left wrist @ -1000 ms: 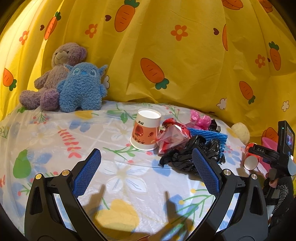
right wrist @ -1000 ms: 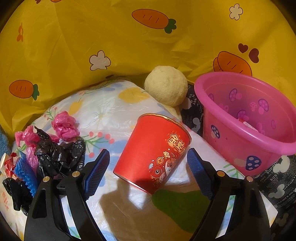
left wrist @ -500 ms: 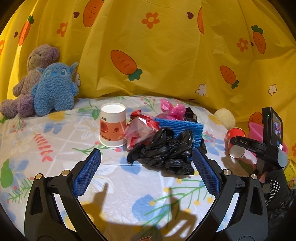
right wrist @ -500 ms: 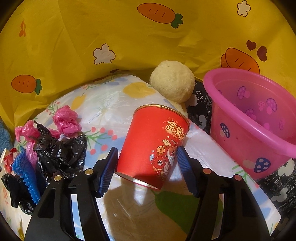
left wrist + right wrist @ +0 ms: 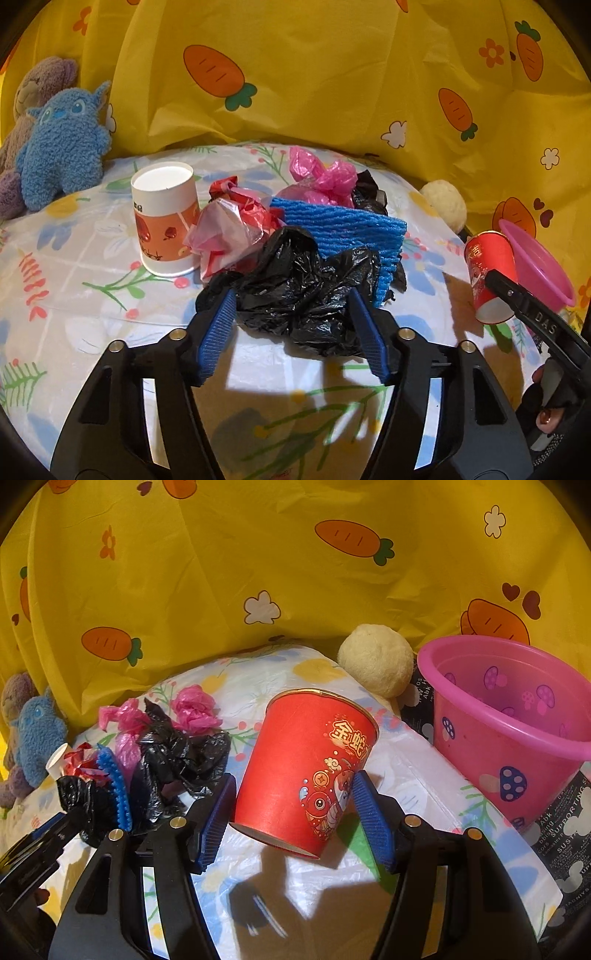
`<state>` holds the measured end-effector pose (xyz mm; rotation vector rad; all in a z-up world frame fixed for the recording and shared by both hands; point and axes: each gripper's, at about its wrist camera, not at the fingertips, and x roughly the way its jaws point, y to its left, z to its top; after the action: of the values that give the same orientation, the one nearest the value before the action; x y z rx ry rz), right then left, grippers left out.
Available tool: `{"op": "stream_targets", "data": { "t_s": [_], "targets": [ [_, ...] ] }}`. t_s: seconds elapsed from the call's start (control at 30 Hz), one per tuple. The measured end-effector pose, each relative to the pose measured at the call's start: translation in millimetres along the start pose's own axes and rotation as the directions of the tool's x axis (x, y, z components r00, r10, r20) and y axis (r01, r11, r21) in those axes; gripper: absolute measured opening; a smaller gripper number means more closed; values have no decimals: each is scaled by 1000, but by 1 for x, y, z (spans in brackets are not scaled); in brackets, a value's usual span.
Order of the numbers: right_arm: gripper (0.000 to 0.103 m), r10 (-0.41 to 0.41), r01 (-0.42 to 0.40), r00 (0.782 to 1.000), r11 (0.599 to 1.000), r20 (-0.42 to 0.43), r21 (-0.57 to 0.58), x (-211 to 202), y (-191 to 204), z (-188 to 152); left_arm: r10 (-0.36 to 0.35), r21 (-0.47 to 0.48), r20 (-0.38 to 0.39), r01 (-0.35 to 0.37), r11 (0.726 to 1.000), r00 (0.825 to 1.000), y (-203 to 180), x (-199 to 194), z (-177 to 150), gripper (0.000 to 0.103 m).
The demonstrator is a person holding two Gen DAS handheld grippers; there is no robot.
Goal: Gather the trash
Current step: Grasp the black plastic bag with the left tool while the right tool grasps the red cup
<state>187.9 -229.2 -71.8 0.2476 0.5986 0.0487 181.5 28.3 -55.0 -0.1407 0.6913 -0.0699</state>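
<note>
My left gripper [image 5: 291, 317] has its fingers closed on both sides of a crumpled black plastic bag [image 5: 303, 288] lying on the flowered table cover. Behind the bag lie blue foam netting [image 5: 343, 225], a pink bag [image 5: 321, 177], a red-and-clear wrapper [image 5: 232, 225] and an upside-down white paper cup [image 5: 166, 218]. My right gripper [image 5: 295, 805] is shut on a red paper cup [image 5: 303, 760], held tilted, mouth down, just over the table. The red cup also shows in the left wrist view [image 5: 487, 273]. A pink bucket [image 5: 517, 716] stands right of it.
A cream plush ball [image 5: 376, 657] lies behind the red cup by the yellow carrot curtain [image 5: 258, 554]. A blue plush toy [image 5: 62, 144] and a purple bear [image 5: 33, 85] sit at the table's far left. The table edge runs close to the bucket.
My left gripper moved forward and right, and its fingers closed around the black bag. My right gripper's fingers closed onto the red cup, and the cup tilted more upright.
</note>
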Motion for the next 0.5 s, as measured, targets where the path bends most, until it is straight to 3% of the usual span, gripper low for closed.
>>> {"op": "stream_targets", "data": {
  "t_s": [0.23,0.33,0.5],
  "targets": [
    [64,60,-59,998,998,24,-30,-18,9,-6,-45,-48,-31,44,998,998,9,5,-3,13],
    [64,78,-77,996,996,32,-38,-26,12,-10,-50,-64,-29,48,997,998,13,2,-4,3],
    [64,113,-110,992,992,49,-59,-39,15,-15,-72,-83,35,75,994,997,19,-24,-7,1]
  ]
}}
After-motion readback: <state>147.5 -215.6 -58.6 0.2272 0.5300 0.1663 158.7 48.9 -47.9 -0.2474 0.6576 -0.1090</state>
